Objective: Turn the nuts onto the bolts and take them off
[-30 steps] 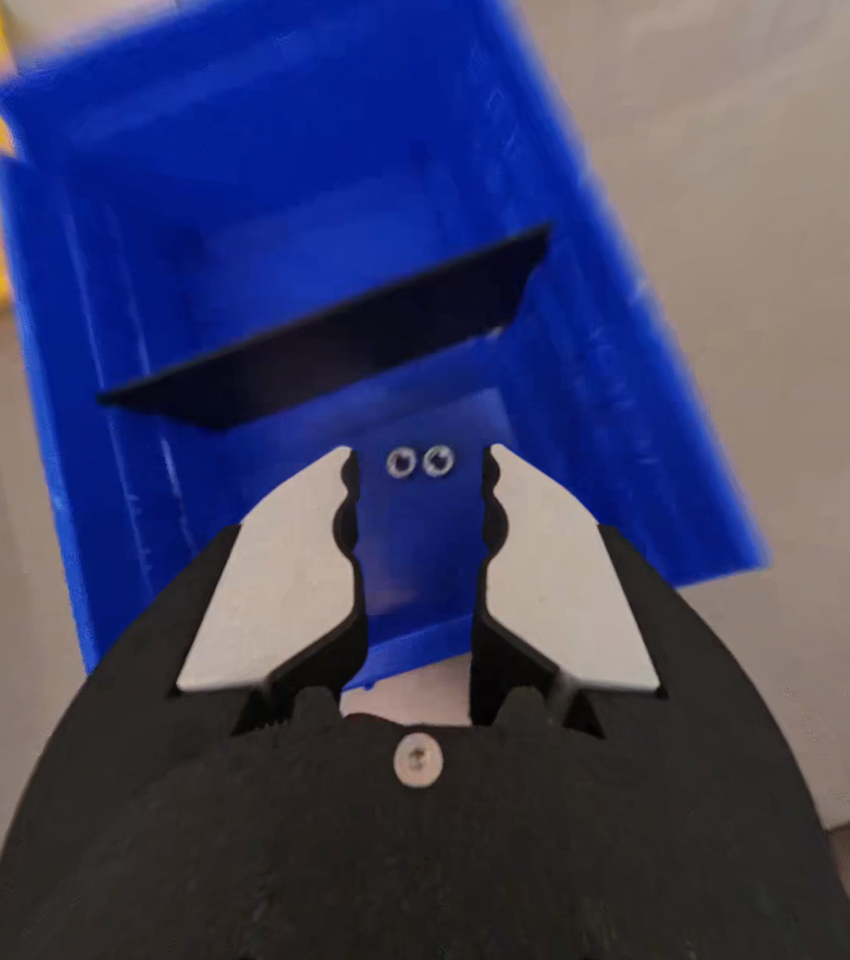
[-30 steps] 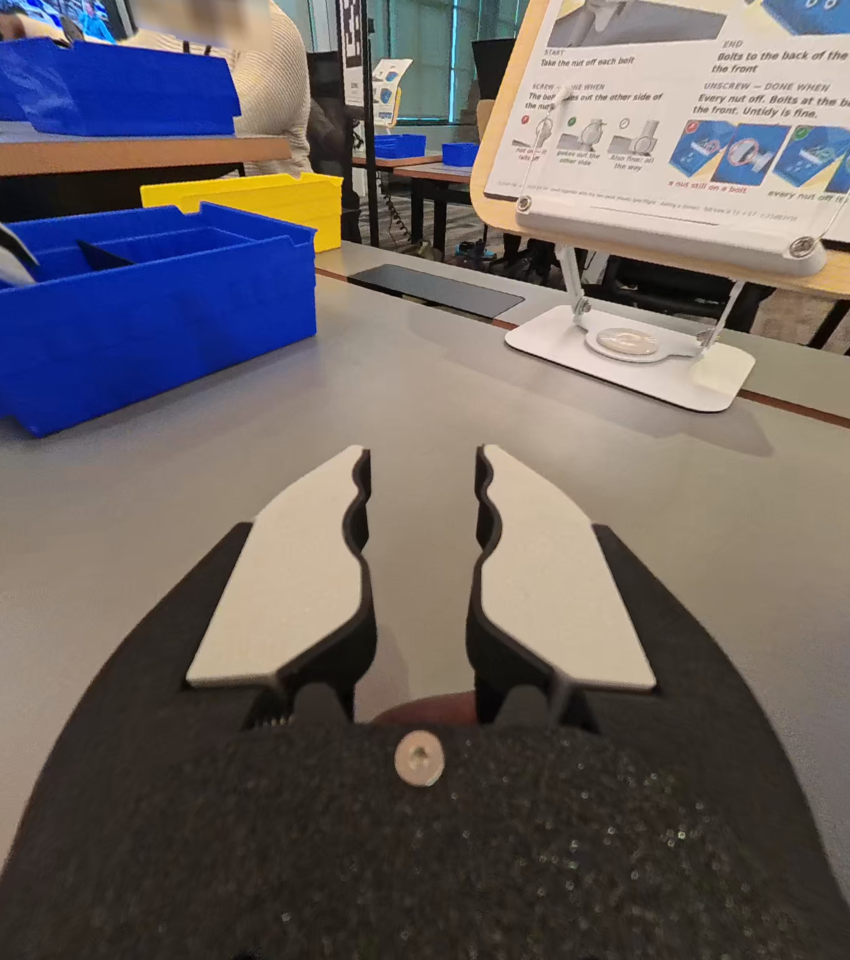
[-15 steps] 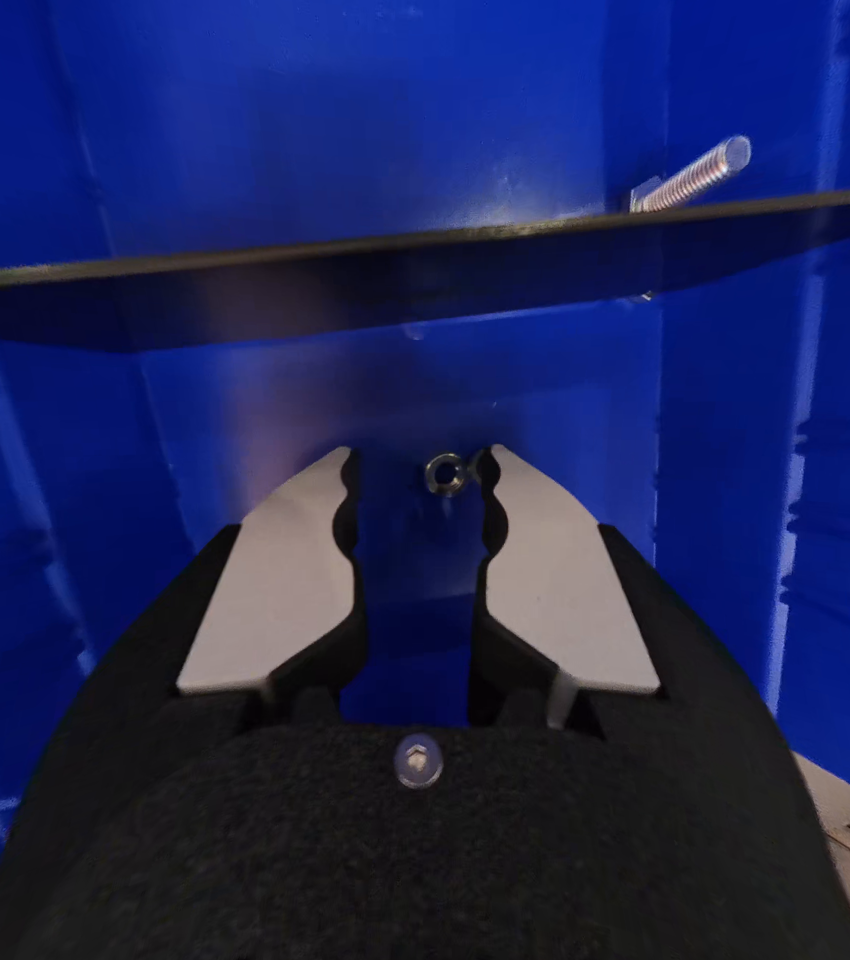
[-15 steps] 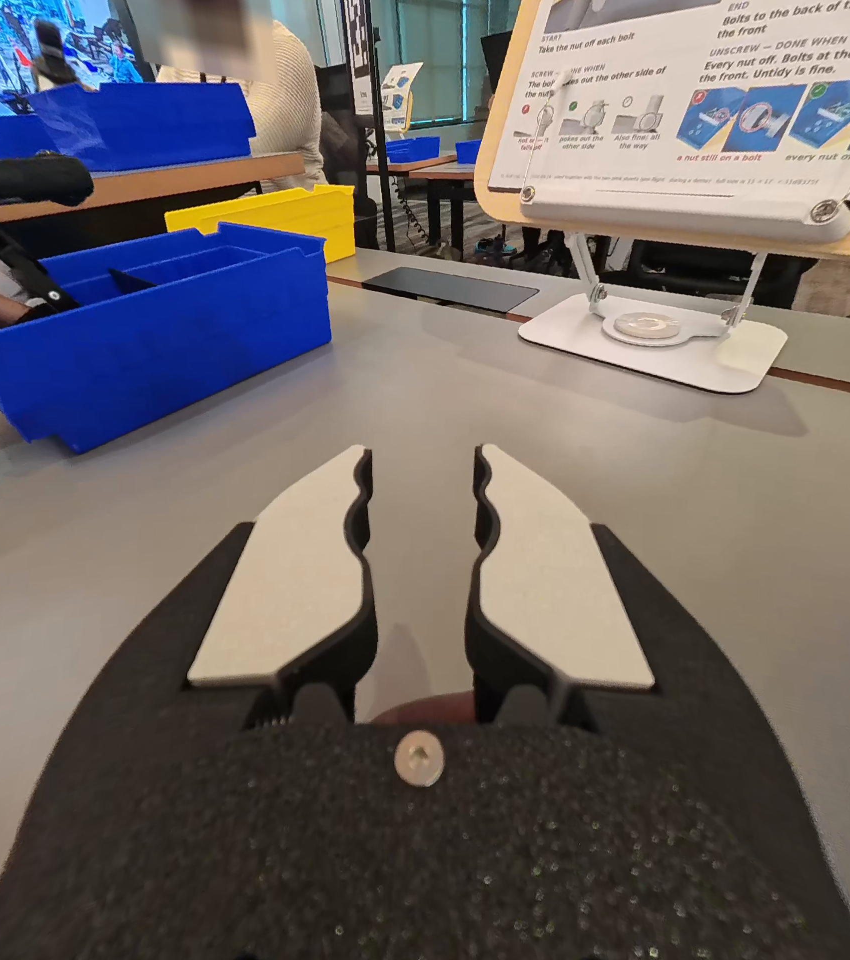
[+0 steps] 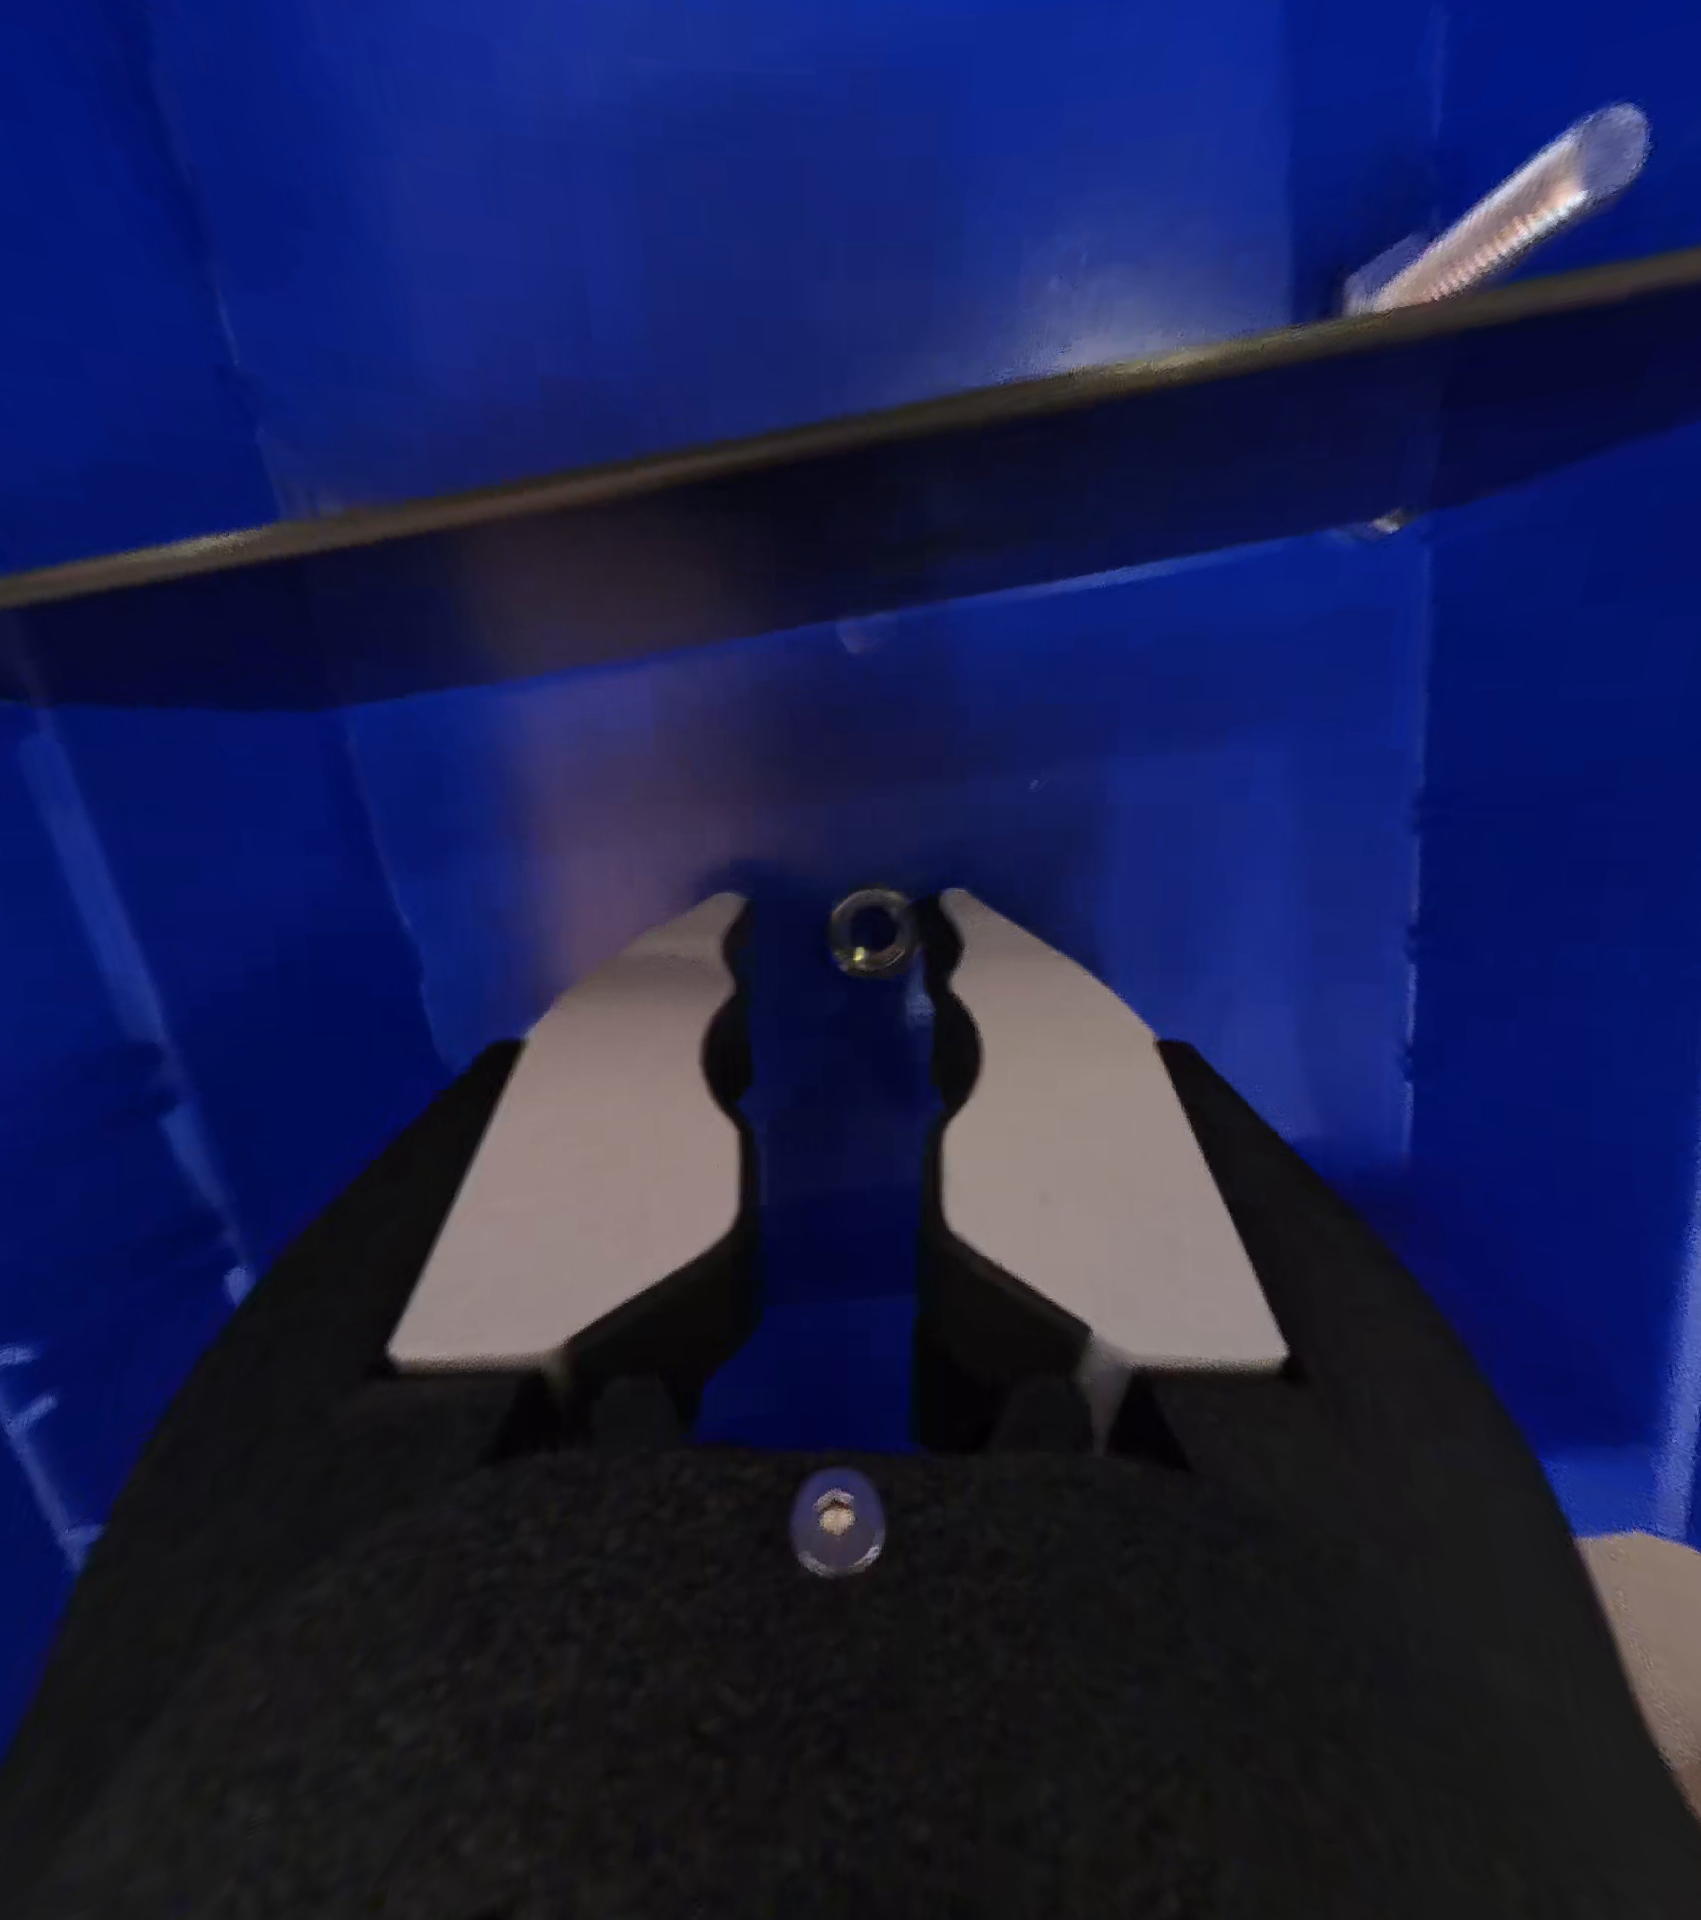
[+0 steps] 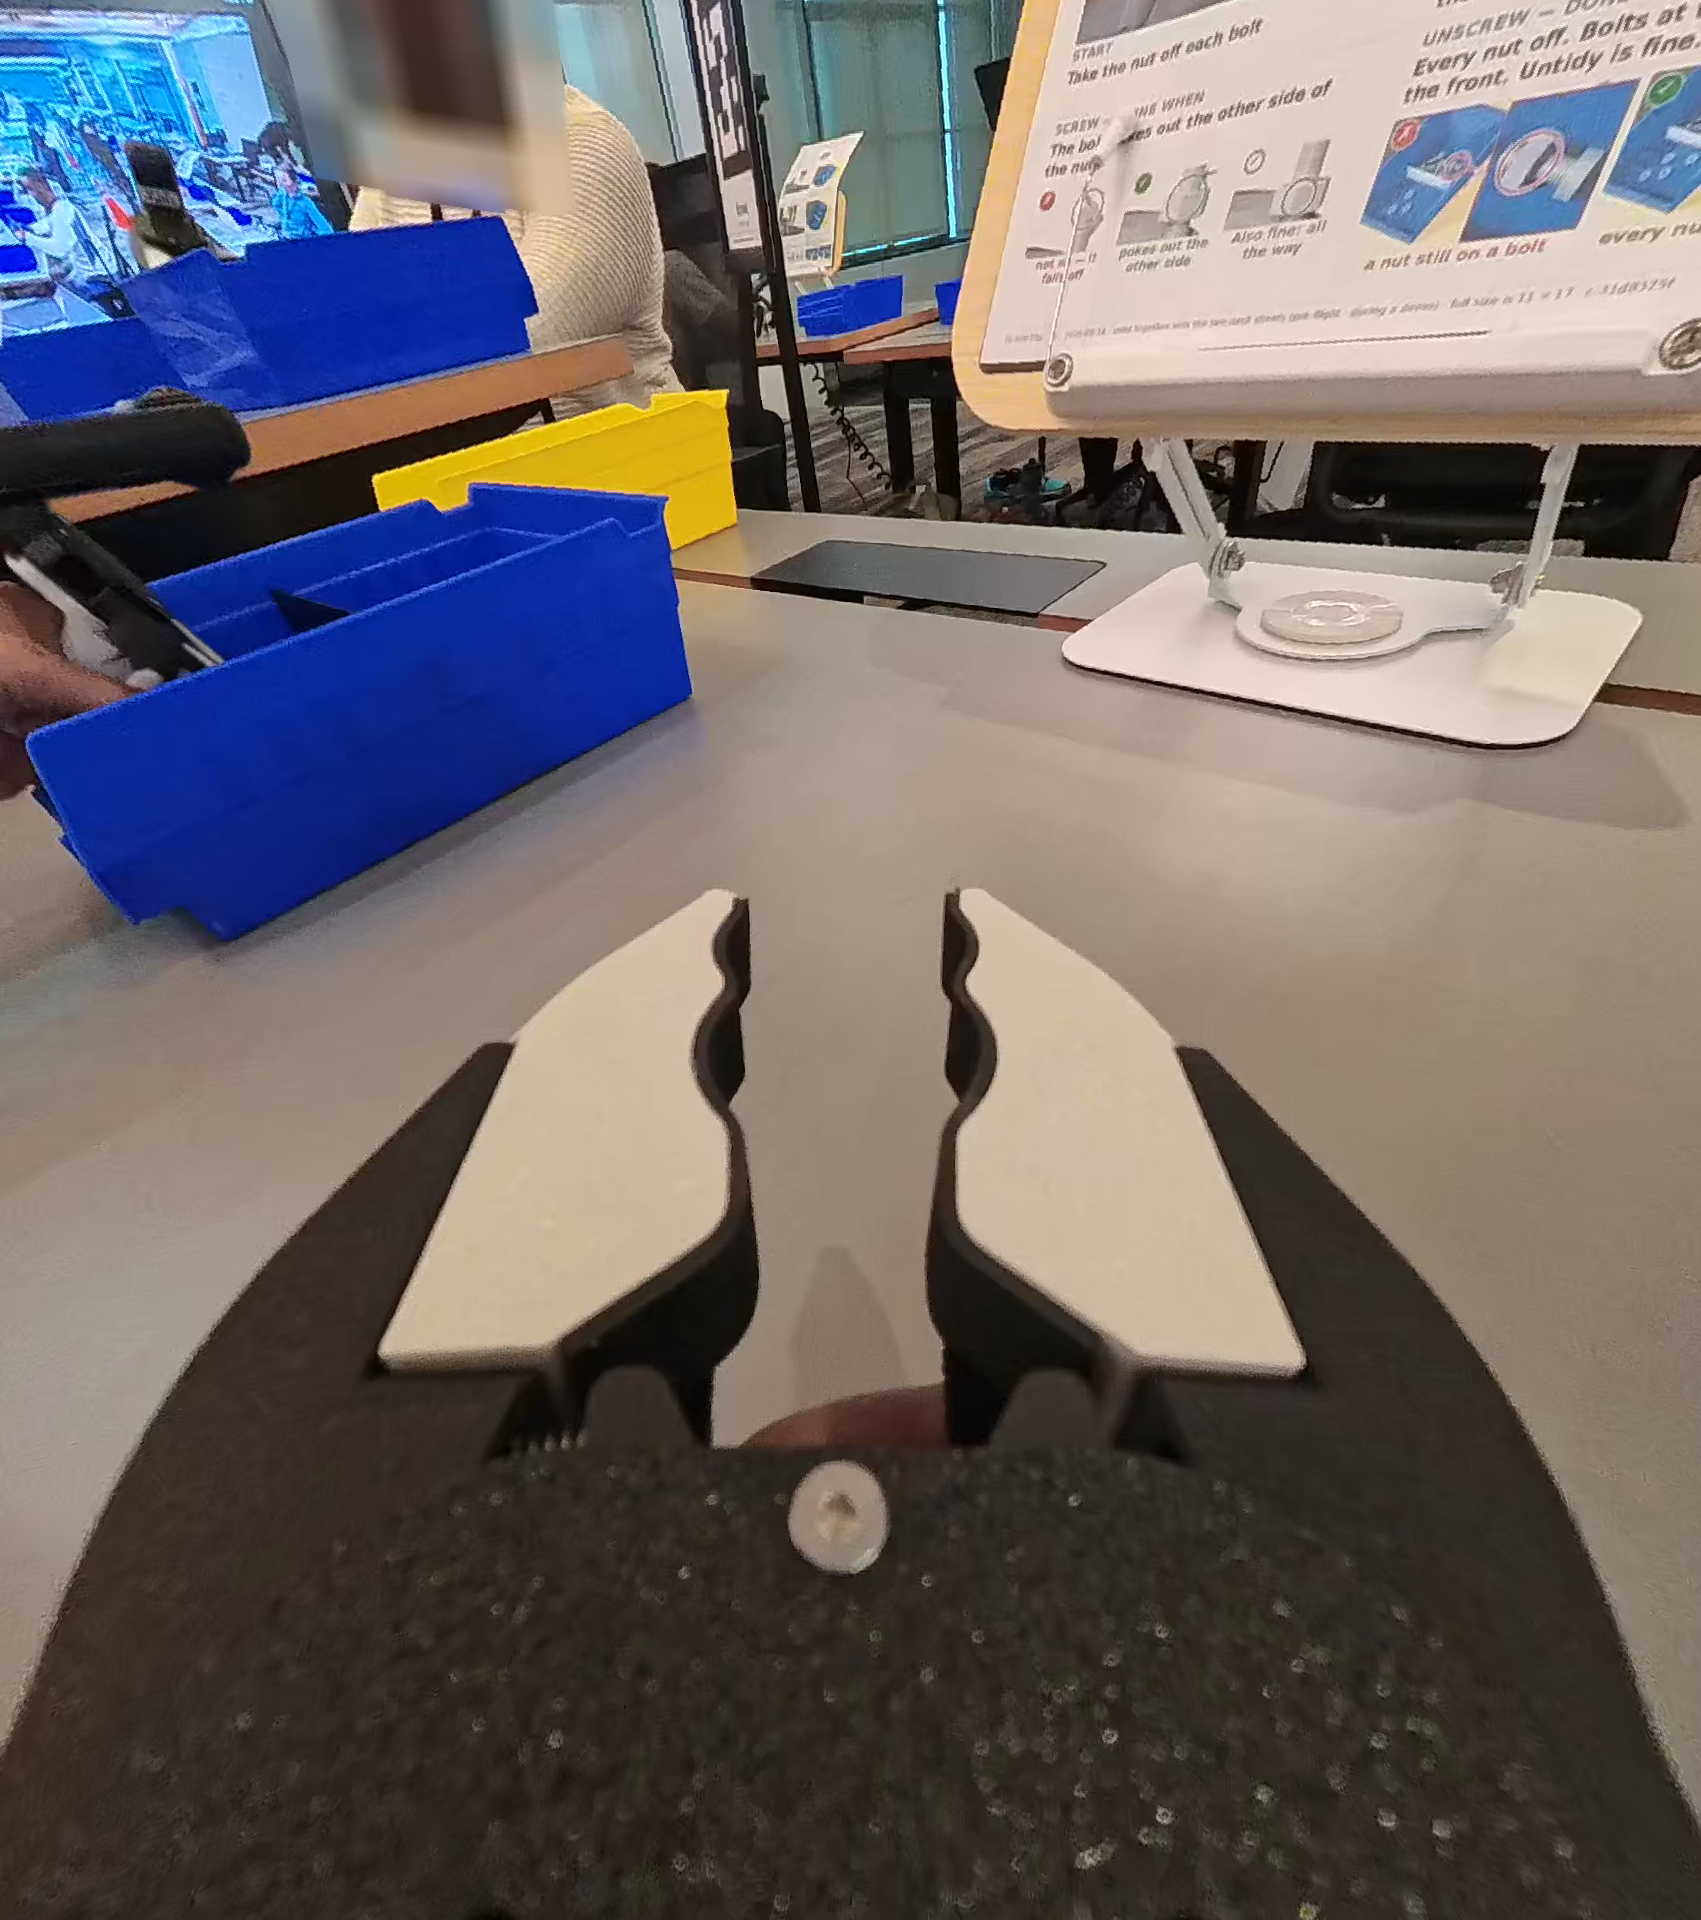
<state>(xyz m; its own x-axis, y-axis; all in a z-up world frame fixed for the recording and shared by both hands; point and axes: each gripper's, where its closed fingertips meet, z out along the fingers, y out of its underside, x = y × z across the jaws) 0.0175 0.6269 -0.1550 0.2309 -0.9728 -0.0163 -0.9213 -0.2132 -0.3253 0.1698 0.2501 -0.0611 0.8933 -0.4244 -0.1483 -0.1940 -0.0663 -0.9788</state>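
My left gripper [image 5: 844, 920] is open inside the blue bin [image 5: 202, 935], low over its floor. A small steel nut [image 5: 868, 932] lies between the fingertips, nearer the right one. A black divider [image 5: 825, 520] crosses the bin beyond it. A threaded bolt [image 5: 1511, 208] leans in the far compartment at the upper right, partly hidden by the divider. My right gripper [image 6: 846, 909] is open and empty above the grey table [image 6: 1241, 935]. In the right wrist view the blue bin [image 6: 389, 717] stands at the left, with the left gripper [image 6: 98, 582] and a hand reaching into it.
A yellow bin [image 6: 607, 457] stands behind the blue bin. A white stand [image 6: 1345, 644] holding an instruction board [image 6: 1397, 208] is at the table's far right, next to a black mat [image 6: 929, 577]. A person and more blue bins are at a table behind. About 11 centimetres separates my left fingertips from the threaded bolt [image 5: 1511, 208].
My left gripper has gone down into the blue bin and closed in on one nut, its jaws somewhat narrower. My right gripper has drifted slightly and stays open.
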